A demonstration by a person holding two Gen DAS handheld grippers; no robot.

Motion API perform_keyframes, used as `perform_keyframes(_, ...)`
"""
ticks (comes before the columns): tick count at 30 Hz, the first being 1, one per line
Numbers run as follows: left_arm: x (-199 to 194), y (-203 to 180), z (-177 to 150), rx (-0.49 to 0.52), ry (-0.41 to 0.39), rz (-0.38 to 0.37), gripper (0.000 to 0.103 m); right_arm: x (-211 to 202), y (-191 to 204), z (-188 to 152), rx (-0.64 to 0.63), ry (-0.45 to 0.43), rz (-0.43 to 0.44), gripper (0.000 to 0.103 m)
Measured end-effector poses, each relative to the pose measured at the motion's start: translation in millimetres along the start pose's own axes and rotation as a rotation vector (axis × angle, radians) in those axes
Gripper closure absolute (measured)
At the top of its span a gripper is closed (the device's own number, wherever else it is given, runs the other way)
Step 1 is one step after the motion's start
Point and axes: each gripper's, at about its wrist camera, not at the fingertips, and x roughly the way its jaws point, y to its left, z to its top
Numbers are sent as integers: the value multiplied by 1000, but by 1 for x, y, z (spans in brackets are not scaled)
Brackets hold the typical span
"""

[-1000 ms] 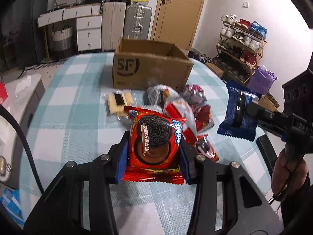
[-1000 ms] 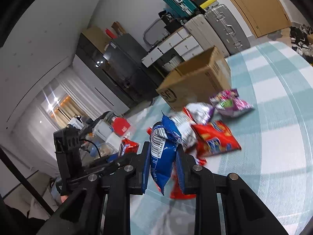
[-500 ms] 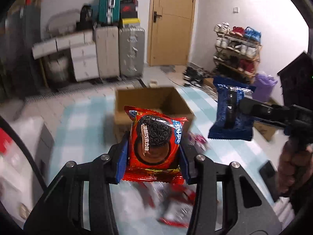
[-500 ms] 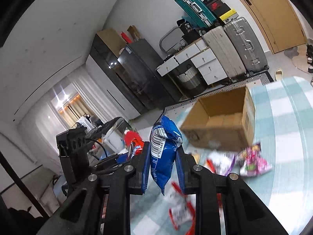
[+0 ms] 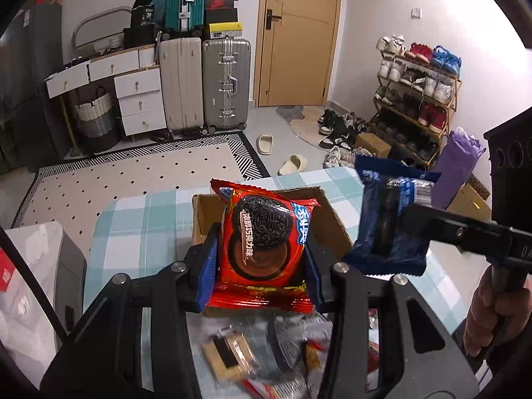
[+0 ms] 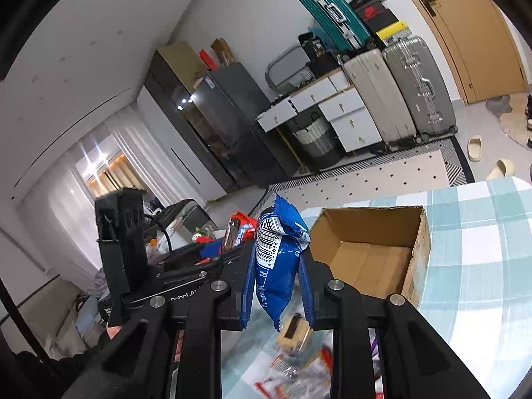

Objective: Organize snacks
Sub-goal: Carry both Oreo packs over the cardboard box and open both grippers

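While I am carrying a snack in each tool, the sorting is looking barely begun. My left gripper is clamping the red Oreo packet flat between its pads, and my right gripper is pinching the blue packet by its sides, barcode facing me. Both packets are hanging in the air at the near side of the cardboard box, which is sitting open toward the far edge of the checked table. As far as I am seeing into it from the right wrist view, the box is showing only bare cardboard, so nothing is stowed yet, though its near corner is hidden behind my fingers. I am judging the next step to be letting these two go inside it. More loose snacks are lying blurred on the table below my grippers, on the near side of the box, waiting for their turn
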Motion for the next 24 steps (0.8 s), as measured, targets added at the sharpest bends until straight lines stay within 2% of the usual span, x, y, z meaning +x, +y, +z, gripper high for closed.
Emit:
perform_keyframes(4, 39, 3, 15, 5, 45, 1, 62, 24, -18, 8, 14, 25, -20, 79)
perform_keyframes(9, 93, 9, 18, 2, 109, -7, 62, 51, -41, 4, 24, 71, -52, 79)
perform_keyframes(11, 113, 4, 3, -4, 133, -13, 62, 61, -49, 2, 31, 87, -67, 79)
perform_keyframes(17, 160, 6, -6, -11, 206, -22, 62, 83, -69, -7, 50, 144, -117, 79)
perform_keyframes(24, 200, 16, -19, -79, 290, -14, 60, 99, -80, -16, 58, 202, -155, 79)
